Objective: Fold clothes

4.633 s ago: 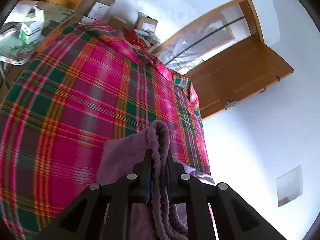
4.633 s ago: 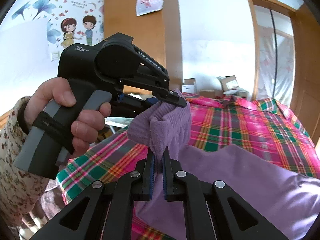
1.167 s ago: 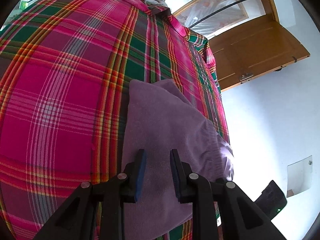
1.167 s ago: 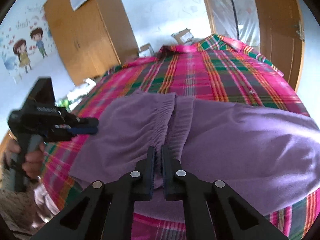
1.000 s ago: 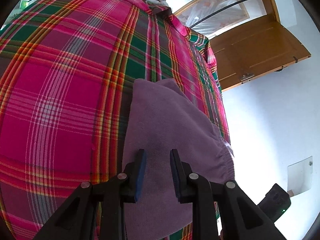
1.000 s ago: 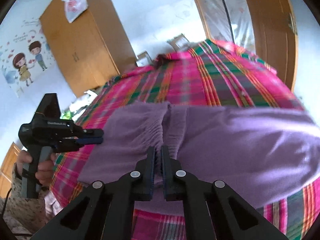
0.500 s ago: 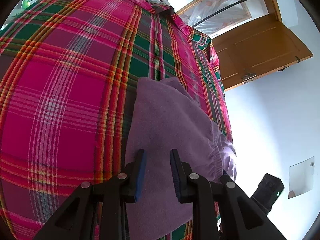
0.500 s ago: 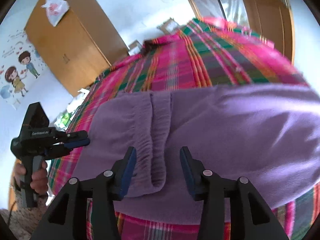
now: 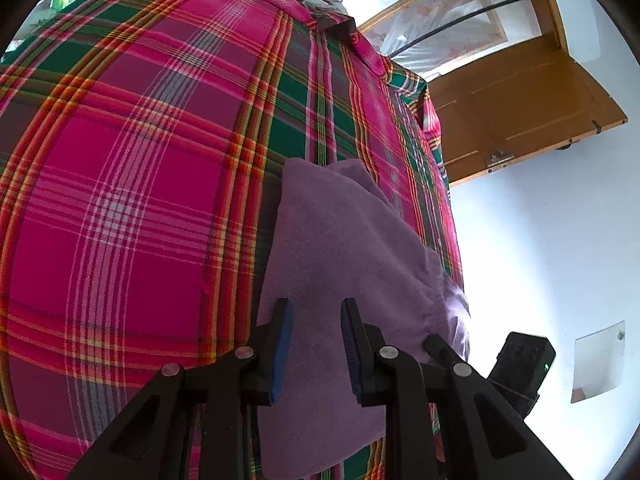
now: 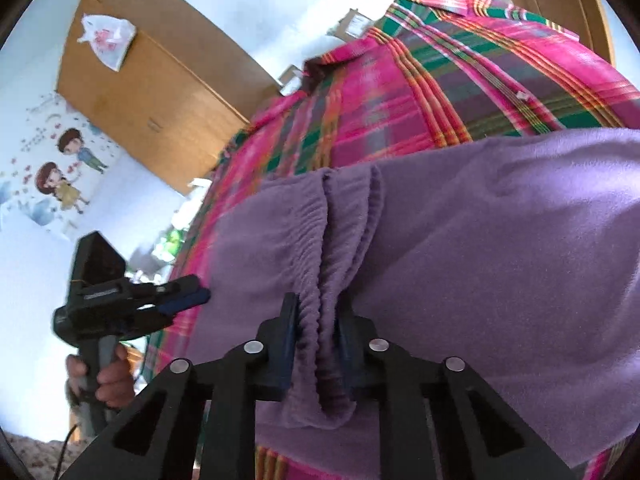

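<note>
Purple trousers on the plaid bedspread, doubled, waistband toward my right gripper.

My right fingers stand apart with the gathered waistband running straight between them, cloth brushing both pads but not pinched. My left gripper hovers parted over flat cloth, holding nothing. The garment's long axis runs to the right of my right fingers, forward from my left. I judge the right gripper nearer the waistband; early or late fold, I cannot tell.
</note>
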`<action>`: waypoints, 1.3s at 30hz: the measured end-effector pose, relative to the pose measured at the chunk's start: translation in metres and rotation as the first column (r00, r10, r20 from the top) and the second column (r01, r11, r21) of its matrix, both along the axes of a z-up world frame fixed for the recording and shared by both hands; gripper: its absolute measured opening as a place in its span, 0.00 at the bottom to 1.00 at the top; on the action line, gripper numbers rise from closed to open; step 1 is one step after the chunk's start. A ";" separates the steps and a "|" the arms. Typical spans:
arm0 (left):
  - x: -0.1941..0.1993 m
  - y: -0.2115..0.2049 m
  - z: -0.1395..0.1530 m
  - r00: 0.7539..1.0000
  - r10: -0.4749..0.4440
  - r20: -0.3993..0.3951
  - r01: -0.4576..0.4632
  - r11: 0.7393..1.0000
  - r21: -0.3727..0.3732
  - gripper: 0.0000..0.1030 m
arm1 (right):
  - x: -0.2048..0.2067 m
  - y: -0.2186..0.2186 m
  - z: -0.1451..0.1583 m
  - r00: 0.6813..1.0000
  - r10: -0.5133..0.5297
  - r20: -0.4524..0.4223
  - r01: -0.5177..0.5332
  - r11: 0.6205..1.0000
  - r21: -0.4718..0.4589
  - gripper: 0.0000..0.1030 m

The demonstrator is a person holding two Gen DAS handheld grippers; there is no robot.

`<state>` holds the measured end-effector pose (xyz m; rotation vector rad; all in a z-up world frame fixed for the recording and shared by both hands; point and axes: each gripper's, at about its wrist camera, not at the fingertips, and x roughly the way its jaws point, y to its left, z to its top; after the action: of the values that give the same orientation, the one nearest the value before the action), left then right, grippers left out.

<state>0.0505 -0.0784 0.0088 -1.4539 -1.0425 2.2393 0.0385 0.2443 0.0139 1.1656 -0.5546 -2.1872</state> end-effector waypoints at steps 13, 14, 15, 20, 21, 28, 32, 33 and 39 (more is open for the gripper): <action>-0.002 0.004 0.002 1.000 -0.001 0.003 0.001 1.000 0.011 0.30 | 0.022 0.040 0.021 0.991 -0.115 -0.071 0.116 0.993 0.016 0.16; -0.003 0.006 0.001 1.000 -0.003 0.006 0.003 1.000 0.009 0.30 | 0.022 0.043 0.017 0.990 -0.129 -0.063 0.131 0.991 0.033 0.16; -0.003 0.007 0.001 1.000 -0.005 0.009 0.005 1.000 0.007 0.30 | 0.022 0.045 0.014 0.989 -0.139 -0.055 0.142 0.989 0.045 0.16; -0.006 0.012 -0.003 1.000 -0.016 0.024 0.016 1.000 -0.004 0.30 | 0.019 0.043 0.000 0.989 -0.147 -0.030 0.149 0.986 0.079 0.19; -0.007 0.013 -0.004 0.999 -0.018 0.027 0.018 1.000 -0.006 0.30 | 0.019 0.043 0.001 0.989 -0.146 -0.033 0.149 0.985 0.089 0.21; -0.008 0.020 -0.008 0.999 -0.033 0.035 0.034 0.999 -0.029 0.30 | 0.022 0.045 0.020 0.973 -0.188 -0.135 0.211 0.960 0.184 0.28; -0.008 0.024 -0.012 0.999 -0.034 0.041 0.035 0.999 -0.033 0.30 | 0.009 0.039 0.034 0.965 -0.167 -0.202 0.207 0.958 0.200 0.28; -0.008 0.025 -0.013 0.999 -0.035 0.042 0.036 0.999 -0.033 0.30 | 0.003 0.036 0.035 0.966 -0.155 -0.205 0.197 0.958 0.206 0.28; -0.010 0.028 -0.014 0.998 -0.036 0.045 0.037 0.999 -0.036 0.30 | -0.047 0.031 0.026 0.994 -0.086 -0.069 0.095 0.984 0.149 0.28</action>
<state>0.0400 -0.0503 -0.0054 -1.5315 -0.9847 2.2216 -0.0082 0.2752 0.0402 1.1656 -0.4280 -2.3703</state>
